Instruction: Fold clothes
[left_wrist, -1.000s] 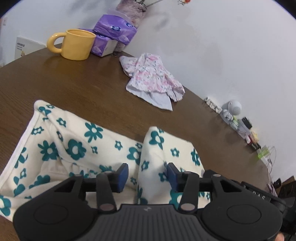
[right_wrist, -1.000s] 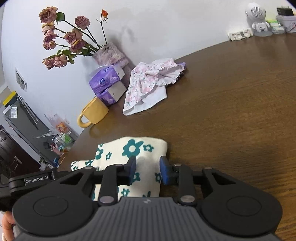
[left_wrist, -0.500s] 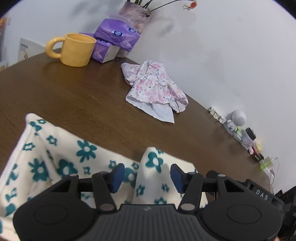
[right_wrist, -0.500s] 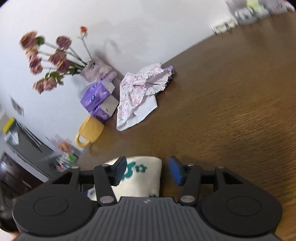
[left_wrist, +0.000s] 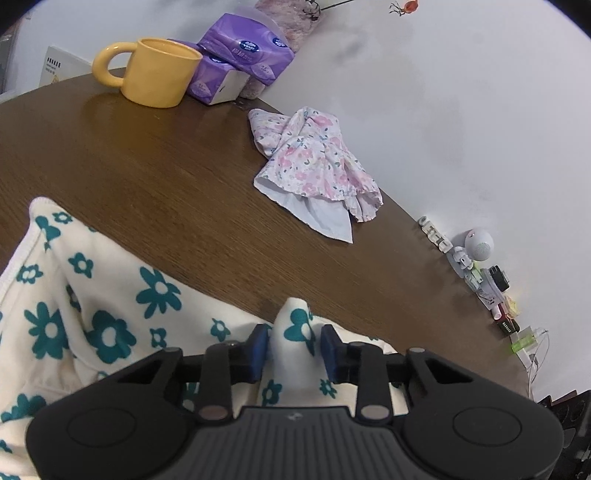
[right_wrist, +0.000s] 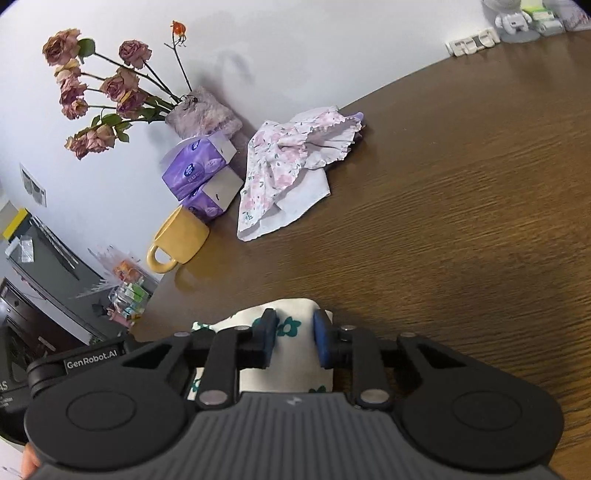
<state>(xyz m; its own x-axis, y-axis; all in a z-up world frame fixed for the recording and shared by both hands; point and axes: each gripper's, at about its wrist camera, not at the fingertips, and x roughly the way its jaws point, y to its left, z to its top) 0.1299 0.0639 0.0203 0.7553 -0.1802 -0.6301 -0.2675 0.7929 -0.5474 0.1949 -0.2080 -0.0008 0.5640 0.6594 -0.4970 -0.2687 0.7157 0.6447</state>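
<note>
1. Your left gripper (left_wrist: 294, 349) is pinched on a raised ridge of the cream garment with teal flowers (left_wrist: 107, 314); the blue pads press the cloth from both sides.
2. Your right gripper (right_wrist: 294, 341) is closed on another bunched edge of the same garment (right_wrist: 291, 325), with cloth filling the space between its pads.
3. The garment lies at the near edge of the brown table (left_wrist: 155, 158), spread out to the left in the left wrist view, with a white-trimmed edge (left_wrist: 22, 251) at the far left. I cannot tell how many layers it is already folded into.
4. A pink floral garment (left_wrist: 314, 166) lies crumpled further back, well apart from your work, near the tissue packs (left_wrist: 236, 70) and the yellow mug (left_wrist: 159, 74).
5. Risk: each grip holds only a narrow pinch. If you pull the two apart, the cloth may slip out of one and the edge will drop unevenly.
6. Risk: you may be pinching more than one layer, so the fold could drag the lower layer along and wrinkle.
7. Risk: a wide sweep toward the back could reach the mug or the vase of dried roses (right_wrist: 199, 114).
</note>
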